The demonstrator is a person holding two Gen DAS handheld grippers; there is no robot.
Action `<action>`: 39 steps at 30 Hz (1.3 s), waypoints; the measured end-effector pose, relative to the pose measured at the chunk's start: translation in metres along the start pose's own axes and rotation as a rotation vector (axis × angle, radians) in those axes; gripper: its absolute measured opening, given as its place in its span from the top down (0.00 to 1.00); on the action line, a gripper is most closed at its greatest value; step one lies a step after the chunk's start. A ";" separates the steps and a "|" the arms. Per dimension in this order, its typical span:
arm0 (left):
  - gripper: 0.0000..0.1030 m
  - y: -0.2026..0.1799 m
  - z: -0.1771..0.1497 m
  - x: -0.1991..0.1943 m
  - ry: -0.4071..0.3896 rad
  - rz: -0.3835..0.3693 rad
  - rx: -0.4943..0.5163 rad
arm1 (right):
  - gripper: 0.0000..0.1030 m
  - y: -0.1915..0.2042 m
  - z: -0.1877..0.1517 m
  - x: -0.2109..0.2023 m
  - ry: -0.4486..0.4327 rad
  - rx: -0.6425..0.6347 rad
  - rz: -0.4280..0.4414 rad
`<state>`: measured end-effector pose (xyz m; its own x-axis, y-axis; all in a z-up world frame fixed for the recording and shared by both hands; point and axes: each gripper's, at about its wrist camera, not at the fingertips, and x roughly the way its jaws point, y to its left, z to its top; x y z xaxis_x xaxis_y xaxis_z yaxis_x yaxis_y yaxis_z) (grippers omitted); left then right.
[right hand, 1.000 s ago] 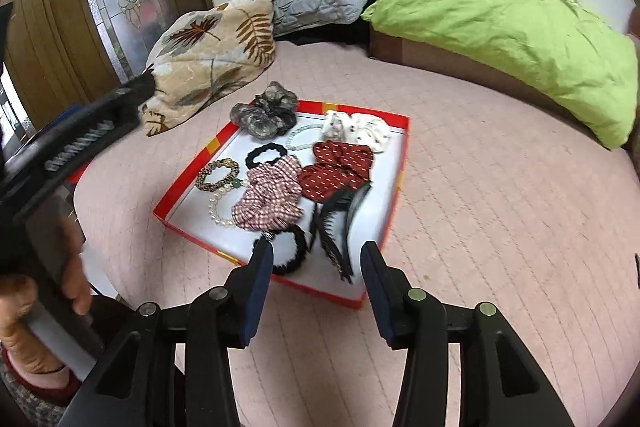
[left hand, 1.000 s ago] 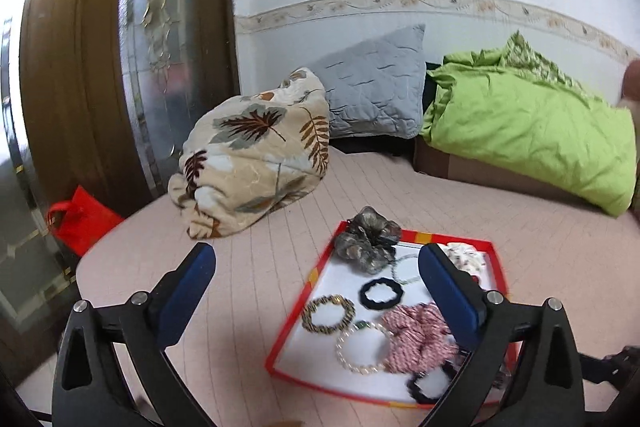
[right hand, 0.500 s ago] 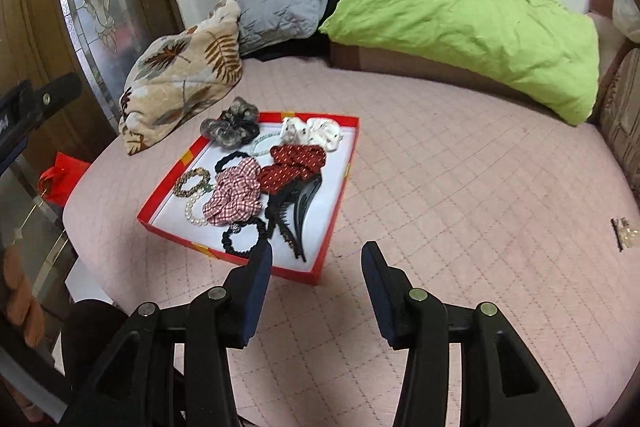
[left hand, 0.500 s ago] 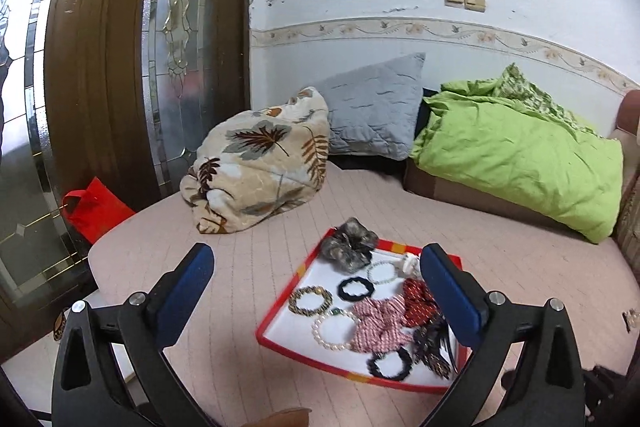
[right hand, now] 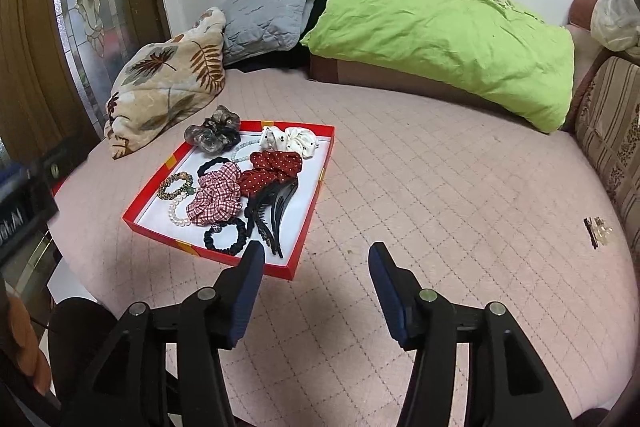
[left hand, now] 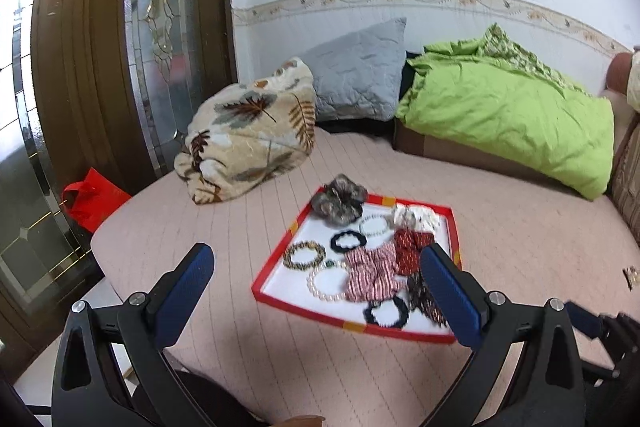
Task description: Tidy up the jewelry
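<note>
A red-rimmed white tray [right hand: 308, 227] lies on the pink quilted bed; it also shows in the left wrist view [left hand: 276, 259]. In it lie a pink checked scrunchie [right hand: 218, 197], a red dotted scrunchie [right hand: 272, 167], a white scrunchie [right hand: 294, 139], a grey scrunchie [right hand: 214, 135], a pearl bracelet [right hand: 176, 213], a beaded bracelet [right hand: 174, 185], black hair ties [right hand: 226, 237] and a black claw clip [right hand: 276, 211]. A small hair clip [right hand: 598, 231] lies alone at the far right. My left gripper [left hand: 316, 269] is open, held above the tray's near side. My right gripper [right hand: 316, 261] is open, just right of the tray's near corner.
A leaf-print pillow [right hand: 164, 83], a grey pillow [right hand: 268, 15] and a green duvet [right hand: 444, 31] lie at the back of the bed. A wooden glass door [left hand: 100, 47] and a red bag [left hand: 90, 201] are at the left. A striped cushion [right hand: 612, 139] stands at the right.
Both grippers have pulled back and up from the tray, so it looks smaller. The right gripper has opened wider. The tray's contents have not moved.
</note>
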<state>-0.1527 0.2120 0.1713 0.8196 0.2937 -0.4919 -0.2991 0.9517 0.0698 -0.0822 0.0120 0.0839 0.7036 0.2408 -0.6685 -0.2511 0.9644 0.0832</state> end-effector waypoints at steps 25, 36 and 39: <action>0.01 -0.004 -0.032 0.007 0.141 -0.063 0.027 | 0.39 0.011 -0.010 0.003 0.023 -0.038 -0.051; 0.01 -0.007 -0.039 0.024 0.202 -0.086 0.017 | 0.38 0.007 -0.012 0.012 0.044 -0.032 -0.072; 0.01 -0.008 -0.041 0.028 0.213 -0.091 0.015 | 0.38 0.007 -0.012 0.016 0.049 -0.034 -0.076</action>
<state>-0.1472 0.2091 0.1216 0.7206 0.1823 -0.6690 -0.2197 0.9751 0.0291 -0.0810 0.0208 0.0651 0.6884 0.1609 -0.7072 -0.2213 0.9752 0.0066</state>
